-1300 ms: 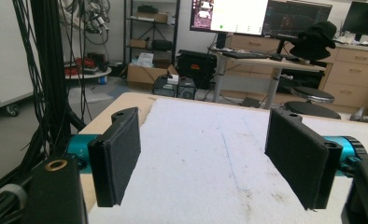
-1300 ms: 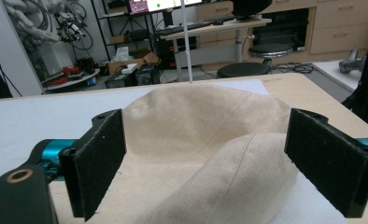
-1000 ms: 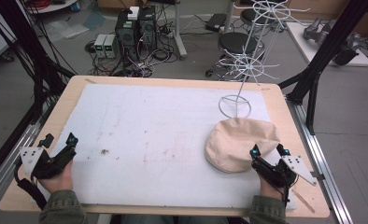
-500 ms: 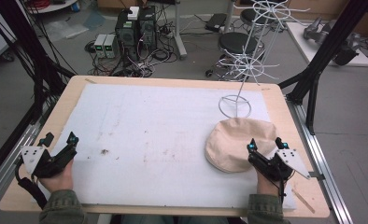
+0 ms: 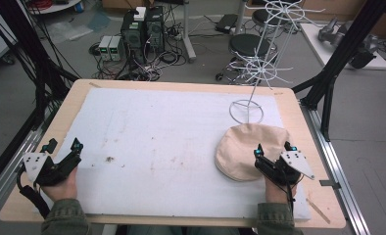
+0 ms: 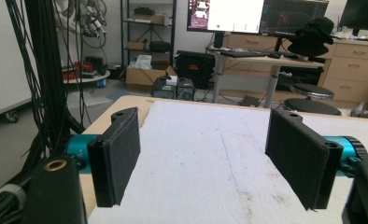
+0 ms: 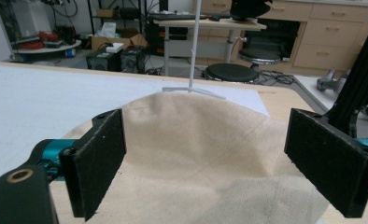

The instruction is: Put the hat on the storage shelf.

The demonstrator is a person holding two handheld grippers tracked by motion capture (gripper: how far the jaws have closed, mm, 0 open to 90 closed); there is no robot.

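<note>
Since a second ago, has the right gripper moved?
Yes. In the high view the right gripper has crept forward and slightly left over the beige hat's near edge, toward the wire rack base. Jaws stand open.

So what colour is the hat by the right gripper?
Plain beige hat, no pattern; right gripper view shows it best.

I am seeing a plain beige cloth hat [image 5: 247, 149] lying on a white mat [image 5: 171, 137] speckled with brown stains, over a pale wood table [image 5: 73, 98]. Both grippers, left [image 5: 62, 145] and right [image 5: 274, 147], are showing black jaws, teal fittings and grey plates. A white wire rack [image 5: 259, 68] is standing behind.
</note>
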